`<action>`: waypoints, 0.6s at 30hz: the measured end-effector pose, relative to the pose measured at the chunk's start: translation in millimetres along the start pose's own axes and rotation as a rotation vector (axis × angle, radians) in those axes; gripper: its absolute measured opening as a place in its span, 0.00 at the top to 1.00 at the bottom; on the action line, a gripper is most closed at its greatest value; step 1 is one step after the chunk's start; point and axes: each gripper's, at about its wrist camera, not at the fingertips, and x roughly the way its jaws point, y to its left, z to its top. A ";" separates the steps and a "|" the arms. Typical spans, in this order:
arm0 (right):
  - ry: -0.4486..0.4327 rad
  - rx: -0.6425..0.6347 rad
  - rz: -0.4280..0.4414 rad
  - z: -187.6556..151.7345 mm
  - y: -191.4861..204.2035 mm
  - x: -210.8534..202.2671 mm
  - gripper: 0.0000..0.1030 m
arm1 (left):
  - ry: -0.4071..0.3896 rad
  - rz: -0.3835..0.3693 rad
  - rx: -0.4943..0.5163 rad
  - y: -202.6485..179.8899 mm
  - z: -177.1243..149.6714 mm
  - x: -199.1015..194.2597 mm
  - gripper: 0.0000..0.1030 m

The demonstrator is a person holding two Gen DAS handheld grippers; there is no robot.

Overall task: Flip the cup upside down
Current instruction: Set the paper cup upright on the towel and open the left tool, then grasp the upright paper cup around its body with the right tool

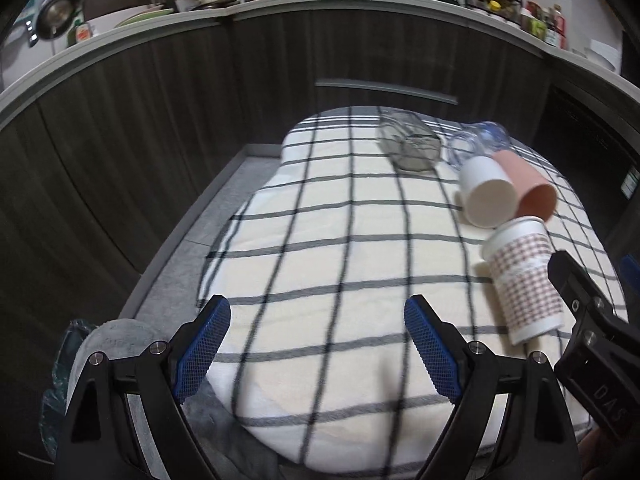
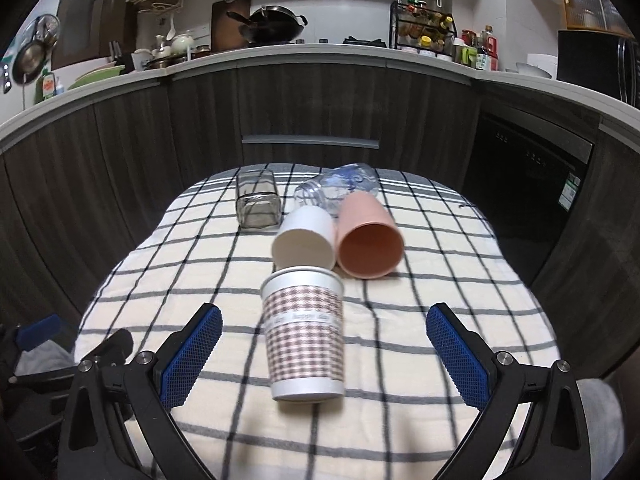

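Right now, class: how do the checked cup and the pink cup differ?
The checked cup wears a patterned sleeve; the pink cup is plain. The checked cup's base faces the right camera; the pink cup's open mouth does. Both lie on their sides on the cloth.

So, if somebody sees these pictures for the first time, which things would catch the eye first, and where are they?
Probably the checked paper cup, lying on its side on the plaid cloth right between the open blue fingers of the right gripper. Just beyond it, a white cup and a pink cup lie side by side with their mouths toward the camera. The left gripper is also open, over bare cloth.
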 end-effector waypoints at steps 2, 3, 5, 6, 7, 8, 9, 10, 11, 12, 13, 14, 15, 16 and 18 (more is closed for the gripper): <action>-0.001 -0.007 -0.001 -3.6 7.1 5.6 0.00 | -0.009 0.009 -0.019 4.6 0.9 3.8 0.13; -0.004 -0.008 0.000 -5.2 9.3 7.1 0.01 | -0.016 0.022 -0.028 7.5 1.5 5.8 0.13; -0.016 -0.013 -0.008 -8.8 14.5 10.9 0.01 | -0.020 0.035 -0.041 10.7 2.0 9.8 0.13; -0.015 -0.017 -0.010 -10.4 17.4 13.8 0.02 | -0.019 0.035 -0.046 12.3 1.7 11.4 0.13; -0.010 -0.021 -0.010 -12.1 20.3 17.5 0.03 | -0.019 0.034 -0.049 13.0 1.5 12.4 0.13; -0.006 -0.023 -0.012 -13.6 22.2 20.3 0.05 | -0.019 0.037 -0.049 12.8 1.5 13.6 0.13; 0.003 -0.025 -0.013 -15.5 24.3 24.7 0.08 | -0.021 0.039 -0.047 12.5 1.4 14.3 0.13; 0.011 -0.023 -0.013 -17.8 25.5 26.8 0.10 | -0.025 0.042 -0.042 11.4 1.4 15.1 0.13; 0.021 -0.022 -0.013 -19.3 25.4 30.2 0.12 | -0.029 0.045 -0.038 10.7 1.3 14.9 0.13; 0.033 -0.019 -0.015 -21.2 25.4 33.7 0.15 | -0.033 0.050 -0.035 9.7 1.1 14.6 0.13; 0.045 -0.012 -0.019 -23.1 24.1 37.0 0.17 | -0.036 0.053 -0.031 8.2 1.4 15.2 0.13; 0.056 -0.001 -0.023 -24.8 21.6 39.5 0.17 | -0.039 0.055 -0.028 7.7 1.5 15.1 0.12; 0.064 0.007 -0.032 -26.2 19.1 41.4 0.18 | -0.041 0.057 -0.026 6.8 1.7 16.0 0.12; 0.069 0.010 -0.038 -26.8 17.6 43.2 0.18 | -0.041 0.058 -0.025 5.7 1.8 17.2 0.12; 0.089 0.019 -0.045 -29.4 15.3 48.3 0.19 | -0.040 0.060 -0.022 4.6 1.5 18.5 0.12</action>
